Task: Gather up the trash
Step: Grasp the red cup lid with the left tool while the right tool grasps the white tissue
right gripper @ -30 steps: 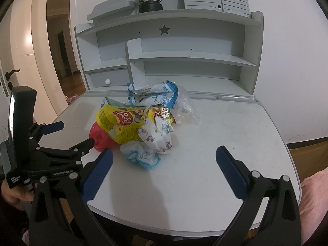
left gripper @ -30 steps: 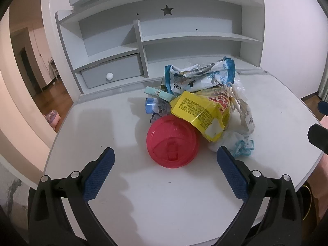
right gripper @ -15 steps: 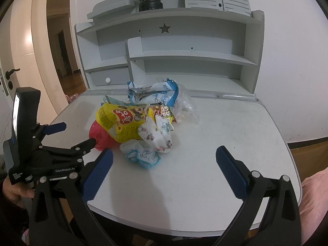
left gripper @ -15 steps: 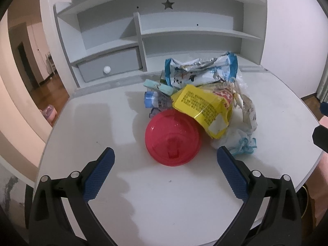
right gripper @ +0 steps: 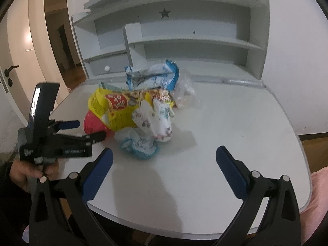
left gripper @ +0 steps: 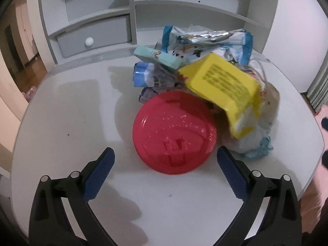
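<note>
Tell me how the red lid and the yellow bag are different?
The red lid is round, smooth and plain; the yellow bag is crinkled, with printed writing. The lid looks stiff and keeps its shape, while the bag sags and folds. The lid sits low at the front of the pile, tilted up on its far side; the bag lies higher, overlapping the lid's far edge. Both are trash heaped on the white desk.

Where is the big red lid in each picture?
Left wrist view: the red lid sits in the middle, just ahead of the open left tool, at the front of the trash pile.
Right wrist view: only an edge of the red lid shows at left of centre, mostly hidden behind the yellow snack bag.
Shared landmark: the yellow snack bag lies over the lid's edge in both views.
</note>
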The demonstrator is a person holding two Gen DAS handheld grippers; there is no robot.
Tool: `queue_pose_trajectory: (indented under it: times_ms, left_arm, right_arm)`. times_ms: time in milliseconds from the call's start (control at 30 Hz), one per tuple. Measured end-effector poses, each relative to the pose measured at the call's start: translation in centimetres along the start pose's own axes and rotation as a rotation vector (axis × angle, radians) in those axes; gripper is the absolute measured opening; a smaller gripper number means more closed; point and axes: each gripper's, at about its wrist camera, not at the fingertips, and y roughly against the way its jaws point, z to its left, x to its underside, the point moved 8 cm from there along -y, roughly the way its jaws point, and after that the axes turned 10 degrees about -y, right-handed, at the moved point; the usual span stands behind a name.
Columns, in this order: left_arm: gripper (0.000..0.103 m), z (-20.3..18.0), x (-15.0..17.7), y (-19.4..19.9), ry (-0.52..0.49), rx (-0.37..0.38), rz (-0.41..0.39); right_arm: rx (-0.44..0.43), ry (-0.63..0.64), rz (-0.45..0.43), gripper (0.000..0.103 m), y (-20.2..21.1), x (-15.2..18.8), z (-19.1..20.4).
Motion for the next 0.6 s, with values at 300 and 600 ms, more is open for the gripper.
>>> queue_pose_trajectory:
  times_ms: [300, 600]
  left_arm:
    - [0.071, 1.3, 0.1, 0.3, 0.017, 0.038, -0.022]
    - [0.071, 5.0, 2.2, 4.8, 0.000, -0.018, -0.036]
  right_arm:
    - [-0.048, -0.063, 0.072, 0.074, -3.6, -0.8, 0.2]
    - [-0.027, -0.072, 0.153, 0.035, -9.1, -2.4, 0.6]
